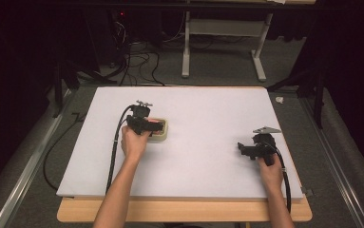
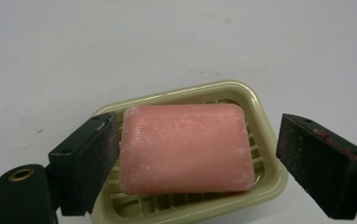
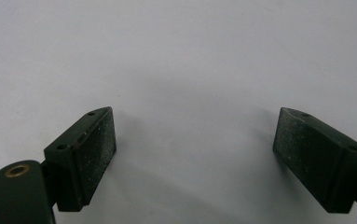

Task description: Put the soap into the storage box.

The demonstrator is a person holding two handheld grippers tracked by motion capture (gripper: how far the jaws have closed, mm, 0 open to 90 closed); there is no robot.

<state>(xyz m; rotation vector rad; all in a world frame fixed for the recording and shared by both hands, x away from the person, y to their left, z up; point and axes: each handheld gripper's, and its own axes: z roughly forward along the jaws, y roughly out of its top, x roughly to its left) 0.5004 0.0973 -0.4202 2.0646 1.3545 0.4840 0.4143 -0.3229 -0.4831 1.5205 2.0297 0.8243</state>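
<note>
Soap [image 2: 185, 148] in dish [image 2: 269, 140], left gripper [image 2: 197, 158] jaws spread around, right gripper [image 3: 195, 158] jaws spread.

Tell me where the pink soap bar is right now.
The pink soap bar lies in the cream soap dish, between the open jaws of the left gripper; in the high view that dish sits left of centre on the white table.

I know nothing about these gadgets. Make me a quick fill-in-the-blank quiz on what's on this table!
1. The bar of soap is ____ in colour.
2. The soap lies in a pale yellow-green ____.
3. The left gripper has its jaws ____, one on either side of the soap.
4. Between the jaws of the right gripper there is only the bare ____ table surface.

Missing words: pink; dish; open; white
</note>
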